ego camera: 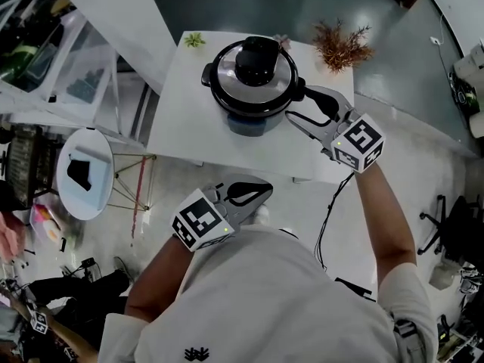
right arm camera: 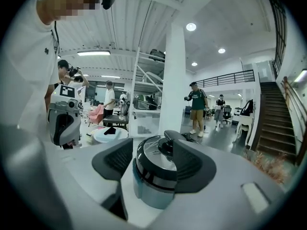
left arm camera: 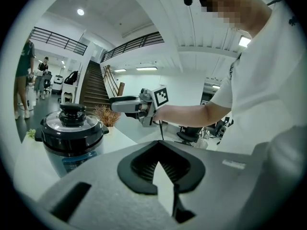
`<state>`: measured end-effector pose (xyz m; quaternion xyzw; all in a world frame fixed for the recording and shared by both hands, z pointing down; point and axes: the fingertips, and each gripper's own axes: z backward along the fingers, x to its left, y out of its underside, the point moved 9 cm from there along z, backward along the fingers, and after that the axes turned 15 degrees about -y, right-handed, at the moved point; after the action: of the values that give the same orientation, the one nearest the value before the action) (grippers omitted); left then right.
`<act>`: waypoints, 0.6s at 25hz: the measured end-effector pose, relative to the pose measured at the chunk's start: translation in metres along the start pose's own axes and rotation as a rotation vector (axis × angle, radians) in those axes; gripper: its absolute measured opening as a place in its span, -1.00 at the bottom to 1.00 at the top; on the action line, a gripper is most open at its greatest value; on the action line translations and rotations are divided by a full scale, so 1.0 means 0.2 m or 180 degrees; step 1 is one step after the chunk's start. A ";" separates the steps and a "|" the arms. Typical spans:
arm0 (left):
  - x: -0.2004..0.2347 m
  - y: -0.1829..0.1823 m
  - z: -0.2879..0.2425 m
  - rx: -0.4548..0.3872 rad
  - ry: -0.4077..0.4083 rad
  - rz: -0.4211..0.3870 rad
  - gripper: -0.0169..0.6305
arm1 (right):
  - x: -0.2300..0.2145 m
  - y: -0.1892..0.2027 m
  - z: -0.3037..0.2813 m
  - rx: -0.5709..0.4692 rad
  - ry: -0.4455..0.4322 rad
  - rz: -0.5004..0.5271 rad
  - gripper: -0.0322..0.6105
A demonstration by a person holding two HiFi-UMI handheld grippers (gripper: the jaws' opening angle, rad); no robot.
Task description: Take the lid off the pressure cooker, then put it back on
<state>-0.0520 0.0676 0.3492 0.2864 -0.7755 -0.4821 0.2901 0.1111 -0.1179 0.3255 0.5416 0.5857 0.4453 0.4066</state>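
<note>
The pressure cooker stands on the white table, with its steel lid and black knob seated on it. My right gripper is open at the cooker's right side, its jaws beside the side handle. In the right gripper view the cooker shows between the spread pads, and no pad presses on it. My left gripper hovers off the table's front edge near the person's body, with its jaw tips together and nothing held. The left gripper view shows the cooker ahead at the left.
A dried reddish plant and a small green plant stand at the table's far edge. A round white side table is at the left. A black cable trails over the floor. Several people stand farther off.
</note>
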 end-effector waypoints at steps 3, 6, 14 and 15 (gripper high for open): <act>0.10 -0.03 0.01 -0.0016 0.0082 -0.0040 -0.93 | -0.09 -0.03 -0.08 0.0031 0.0037 -0.0010 -0.04; 0.21 -0.06 0.04 -0.0032 0.0166 -0.0076 -0.93 | -0.18 -0.05 -0.16 0.0084 0.0063 -0.0023 -0.02; 0.49 -0.11 0.11 -0.0085 0.0322 -0.0088 -0.93 | -0.39 -0.07 -0.39 0.0247 0.0058 -0.0096 0.11; 0.52 -0.11 0.12 -0.0084 0.0342 -0.0089 -0.93 | -0.42 -0.07 -0.41 0.0273 0.0052 -0.0107 0.13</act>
<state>-0.1354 -0.0018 0.3387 0.3189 -0.7483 -0.4802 0.3283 0.0353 -0.2082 0.3340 0.5450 0.6166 0.4173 0.3856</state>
